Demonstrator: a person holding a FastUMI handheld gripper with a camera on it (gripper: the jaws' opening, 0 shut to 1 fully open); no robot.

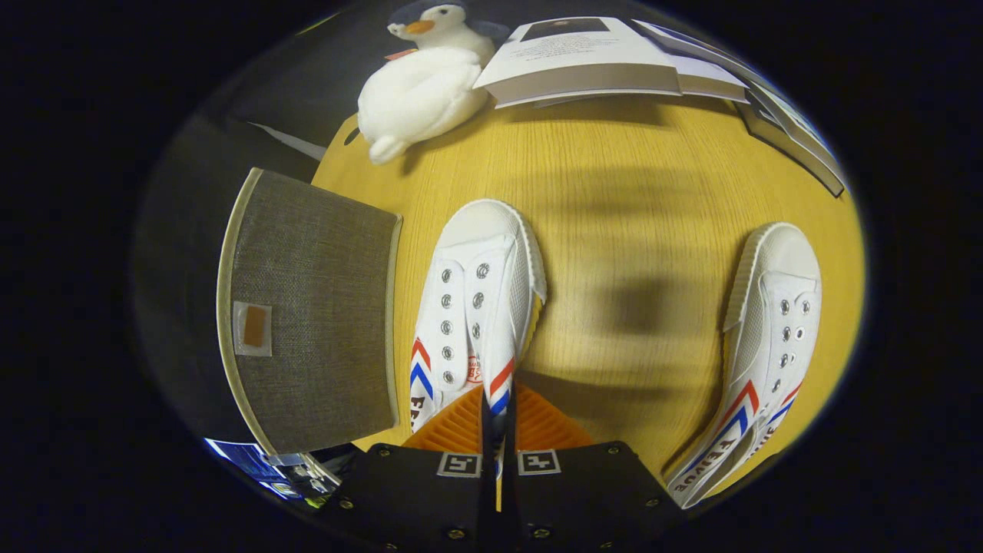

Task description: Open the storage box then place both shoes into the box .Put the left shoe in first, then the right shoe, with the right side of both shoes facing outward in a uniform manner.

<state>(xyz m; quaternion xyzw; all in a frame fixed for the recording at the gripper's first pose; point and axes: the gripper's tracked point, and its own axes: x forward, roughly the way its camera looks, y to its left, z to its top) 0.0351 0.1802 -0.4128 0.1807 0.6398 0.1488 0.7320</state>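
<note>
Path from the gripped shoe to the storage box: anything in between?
Nothing visible on the table between them. The gripper is shut on the gripped shoe, and the storage box sits right beside it. The box's lid looks closed, though, so the opening is blocked.

White shoe (478, 307) with red and blue chevrons, and its twin (760, 338) wears the same stripes. Yellow wood-grain table (630, 192). Grey-brown woven box (315, 307), cream trim, orange patch. White penguin (422, 84), dark head, orange beak. White-covered books (591, 61).
</note>
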